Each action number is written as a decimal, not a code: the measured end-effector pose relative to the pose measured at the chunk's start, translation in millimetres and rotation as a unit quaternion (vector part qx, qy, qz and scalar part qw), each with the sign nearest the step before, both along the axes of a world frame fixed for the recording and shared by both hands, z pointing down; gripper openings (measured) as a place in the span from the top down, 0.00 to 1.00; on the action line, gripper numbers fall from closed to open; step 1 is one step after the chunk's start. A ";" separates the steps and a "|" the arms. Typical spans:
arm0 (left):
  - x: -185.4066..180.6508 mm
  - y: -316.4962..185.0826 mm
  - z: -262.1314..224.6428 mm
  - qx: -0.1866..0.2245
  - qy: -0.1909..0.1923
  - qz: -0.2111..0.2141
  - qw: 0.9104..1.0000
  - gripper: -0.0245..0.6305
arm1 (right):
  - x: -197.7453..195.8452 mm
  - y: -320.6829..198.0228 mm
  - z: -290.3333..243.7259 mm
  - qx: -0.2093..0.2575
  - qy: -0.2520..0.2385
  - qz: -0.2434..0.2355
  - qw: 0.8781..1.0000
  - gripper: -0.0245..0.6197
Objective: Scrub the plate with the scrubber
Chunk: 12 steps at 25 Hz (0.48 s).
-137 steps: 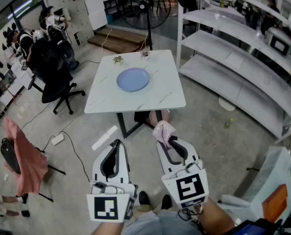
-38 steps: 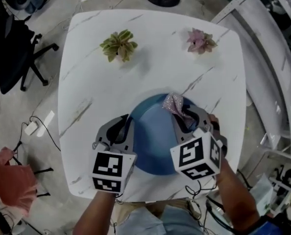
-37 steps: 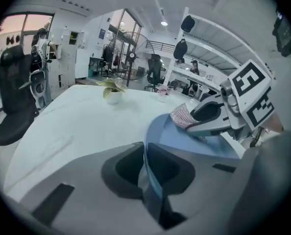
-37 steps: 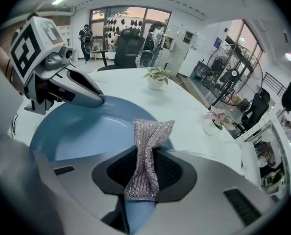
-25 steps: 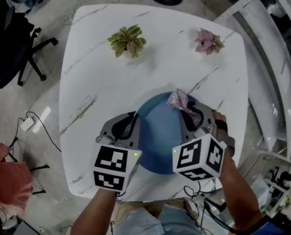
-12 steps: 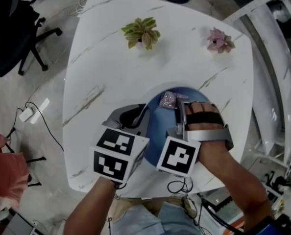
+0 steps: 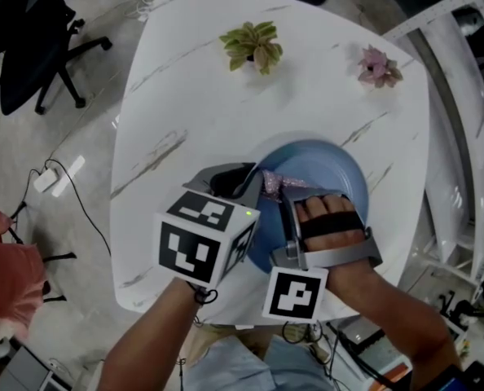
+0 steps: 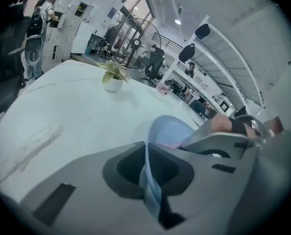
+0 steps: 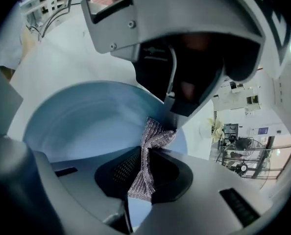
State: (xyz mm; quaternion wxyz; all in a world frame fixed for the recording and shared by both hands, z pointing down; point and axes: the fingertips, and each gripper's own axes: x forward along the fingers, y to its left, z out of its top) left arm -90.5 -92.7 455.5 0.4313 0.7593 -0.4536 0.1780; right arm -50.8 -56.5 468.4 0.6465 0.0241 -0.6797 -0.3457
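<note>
A workshop floor of grey concrete surrounds a white marble-veined table (image 7: 185, 96), seen from steeply above. White shelving (image 7: 462, 137) runs along the right side, and a black office chair (image 7: 30, 31) stands off the table's far left corner. A red cloth (image 7: 6, 275) hangs at the near left, and a white power strip (image 7: 59, 177) lies on the floor beside the table's left edge.

The blue plate (image 7: 327, 165) sits toward the near right of the table. The left gripper (image 7: 246, 187) reaches in from the near side and meets the plate's left rim. In the left gripper view, that rim (image 8: 148, 180) runs edge-on between the two jaws, which are closed onto it from both sides. Whether the plate is lifted off the table or lies flat cannot be told.

The right gripper (image 7: 284, 192) lies just right of the left one, over the near part of the plate. The person's hand (image 7: 327, 222) sits on top of it under a black strap. Its jaws are pinched together on the scrubber (image 7: 272, 182), a pinkish, glittery mesh pad. In the right gripper view the scrubber (image 9: 148, 160) stands up from between the jaws, and its free end touches the plate's inner face (image 9: 86, 121), close to the left gripper.

On the far side stand two small potted plants, well apart: a green plant (image 7: 252, 43) left of middle and a pink plant (image 7: 378, 65) near the right corner.
</note>
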 end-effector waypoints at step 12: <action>0.5 0.9 1.2 0.001 -0.006 -0.003 1.000 0.93 | -6.0 72.7 -3.2 -0.061 -0.064 -0.040 0.995 0.86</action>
